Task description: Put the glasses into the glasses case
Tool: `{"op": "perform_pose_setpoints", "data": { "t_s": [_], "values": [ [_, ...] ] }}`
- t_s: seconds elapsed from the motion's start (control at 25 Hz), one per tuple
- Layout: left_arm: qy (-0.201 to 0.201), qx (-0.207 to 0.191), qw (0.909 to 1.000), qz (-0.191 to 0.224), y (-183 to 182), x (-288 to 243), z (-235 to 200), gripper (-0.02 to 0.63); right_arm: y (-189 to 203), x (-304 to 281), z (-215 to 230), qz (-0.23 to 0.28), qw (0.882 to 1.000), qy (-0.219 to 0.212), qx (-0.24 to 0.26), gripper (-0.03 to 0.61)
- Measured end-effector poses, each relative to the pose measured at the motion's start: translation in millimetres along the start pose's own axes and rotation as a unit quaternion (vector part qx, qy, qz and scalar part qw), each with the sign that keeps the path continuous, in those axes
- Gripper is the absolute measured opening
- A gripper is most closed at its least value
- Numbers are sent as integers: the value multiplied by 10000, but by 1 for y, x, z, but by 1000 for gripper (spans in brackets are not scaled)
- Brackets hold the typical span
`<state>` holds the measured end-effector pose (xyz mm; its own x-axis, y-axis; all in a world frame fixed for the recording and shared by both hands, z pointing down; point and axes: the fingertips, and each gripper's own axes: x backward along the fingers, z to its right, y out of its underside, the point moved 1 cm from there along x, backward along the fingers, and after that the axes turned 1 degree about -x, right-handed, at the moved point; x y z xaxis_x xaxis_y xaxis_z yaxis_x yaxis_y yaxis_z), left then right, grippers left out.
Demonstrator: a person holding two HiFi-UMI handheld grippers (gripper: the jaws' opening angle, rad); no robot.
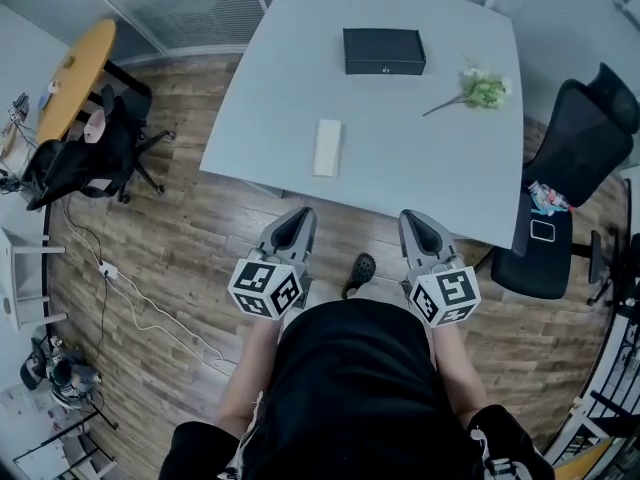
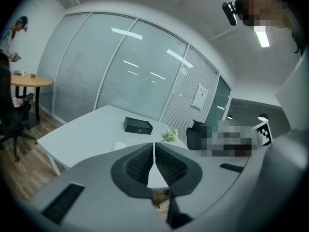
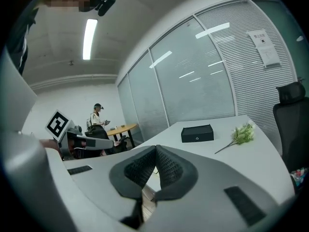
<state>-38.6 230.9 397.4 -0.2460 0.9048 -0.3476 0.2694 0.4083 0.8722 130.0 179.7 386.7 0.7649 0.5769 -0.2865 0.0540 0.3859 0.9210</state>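
The left claw (image 1: 298,215) is closed, its two ribbed pads meeting at the tips with nothing between them, as the left gripper view (image 2: 154,144) shows. The right claw (image 1: 414,218) is closed in the same way and holds nothing (image 3: 155,148). Both are held side by side in front of the person's body, pointing toward the surface (image 1: 290,78) but short of its near edge, over the wooden floor (image 1: 180,268). A dark shoe (image 1: 360,268) shows between them on the floor.

Nearest the claws on the pale surface lies a flat white oblong thing (image 1: 327,147), ahead of the left claw; what it is I cannot tell. Farther back, near the far edge, sits the black case (image 1: 384,51), closed, with a small catch on its front, also seen in both gripper views (image 2: 138,125) (image 3: 197,133). To its right lies a sprig of flowers (image 1: 484,88), apart from the case.

A black office chair (image 1: 575,158) stands at the surface's right side. A round yellow table (image 1: 75,73) stands off to the left, with another dark chair (image 1: 90,158) beside it.
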Motion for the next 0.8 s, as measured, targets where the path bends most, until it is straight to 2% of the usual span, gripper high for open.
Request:
{"op": "perform_pose_setpoints", "data": {
  "t_s": [0.48, 0.68, 0.8],
  "values": [
    [98, -78, 9999, 102, -8, 7, 5, 31, -12, 1, -17, 148, 9998, -100, 114, 15],
    [278, 132, 9995, 111, -6, 4, 10, 31, -10, 1, -19, 105, 9999, -80, 105, 14],
    [268, 47, 9996, 41, -4, 1, 12, 31, -9, 1, -17, 81, 9999, -48, 90, 14]
  ]
}}
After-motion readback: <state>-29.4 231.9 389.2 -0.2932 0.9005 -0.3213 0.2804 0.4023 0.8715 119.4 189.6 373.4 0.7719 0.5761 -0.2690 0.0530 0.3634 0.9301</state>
